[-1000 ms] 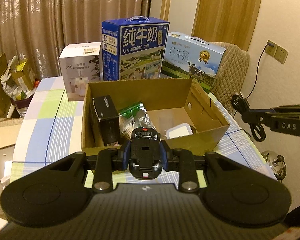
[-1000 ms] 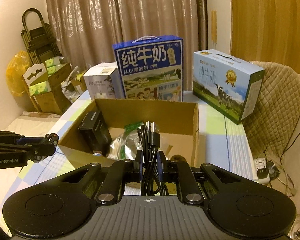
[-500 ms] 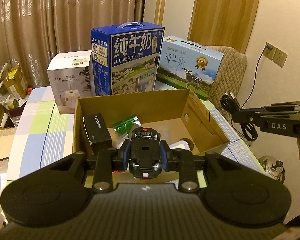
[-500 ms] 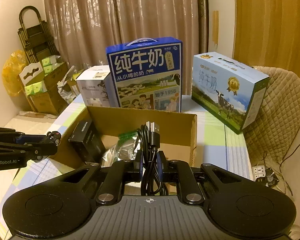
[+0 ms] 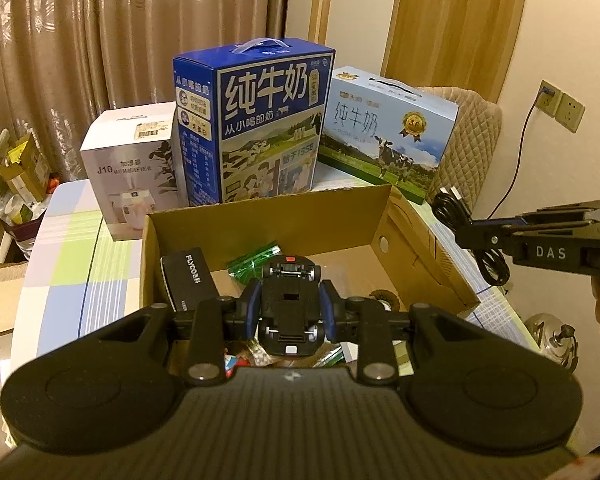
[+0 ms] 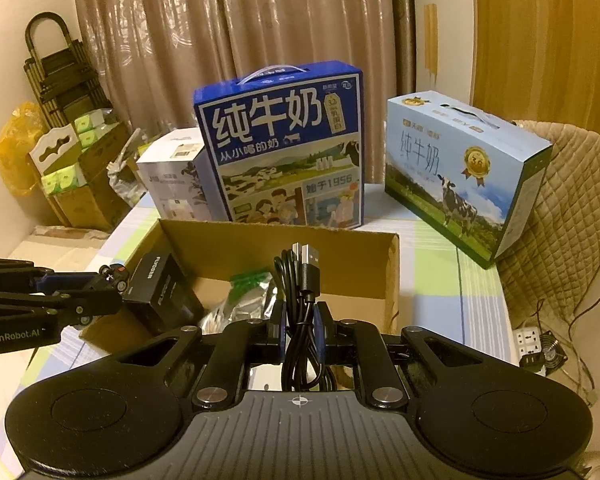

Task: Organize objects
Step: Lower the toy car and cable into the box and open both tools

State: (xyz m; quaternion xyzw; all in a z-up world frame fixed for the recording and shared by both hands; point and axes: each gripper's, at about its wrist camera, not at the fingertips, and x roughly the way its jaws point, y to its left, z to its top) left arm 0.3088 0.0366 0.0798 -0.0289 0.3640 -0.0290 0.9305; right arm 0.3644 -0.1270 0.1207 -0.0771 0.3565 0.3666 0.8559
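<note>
Both claws I'm steering are loaded over the cardboard box — left claw pinching a toy car belly-up, right claw clamped on a coiled USB cable — ready, I reckon, for dropping in.

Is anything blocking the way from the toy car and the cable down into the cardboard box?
Nothing visible does. The cardboard box is open-topped. The left hand-held gripper holds the toy car over its near edge; the right hand-held gripper holds the cable just short of it. A black box and bags already lie inside.
</note>
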